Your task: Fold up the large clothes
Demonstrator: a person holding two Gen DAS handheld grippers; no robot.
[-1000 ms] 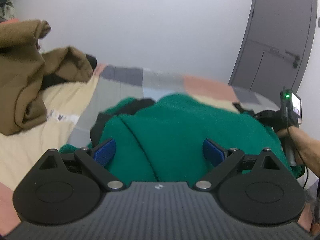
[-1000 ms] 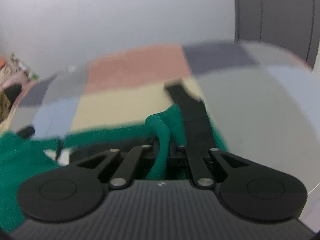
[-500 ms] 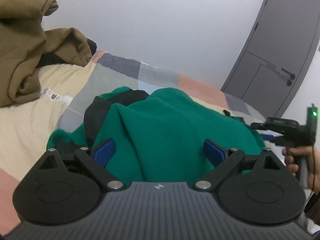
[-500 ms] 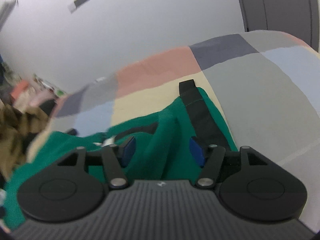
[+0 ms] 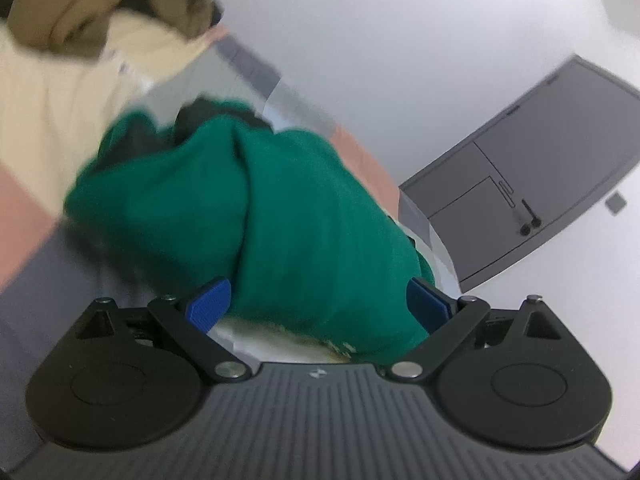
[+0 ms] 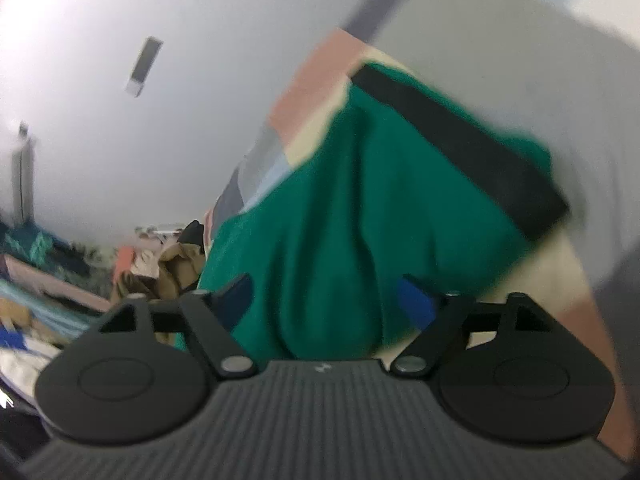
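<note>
Between the spread blue pads of the right gripper [image 6: 326, 300], jaws just opening, green garment [image 6: 360, 208] sits loose on the patchwork bed [image 6: 312, 92] — nothing pinched. Left gripper [image 5: 318, 300] gapes too, green garment bunched ahead. Risk: the released fold could slump apart. Blur hides its edges — only 1 black band [image 6: 460, 136] reads clearly.

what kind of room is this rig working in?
Most likely a bedroom. The green garment lies on a soft surface under a patchwork cover that looks like a bed, more clothes including a brown garment are heaped nearby, and a grey door sits in a plain white wall.
</note>
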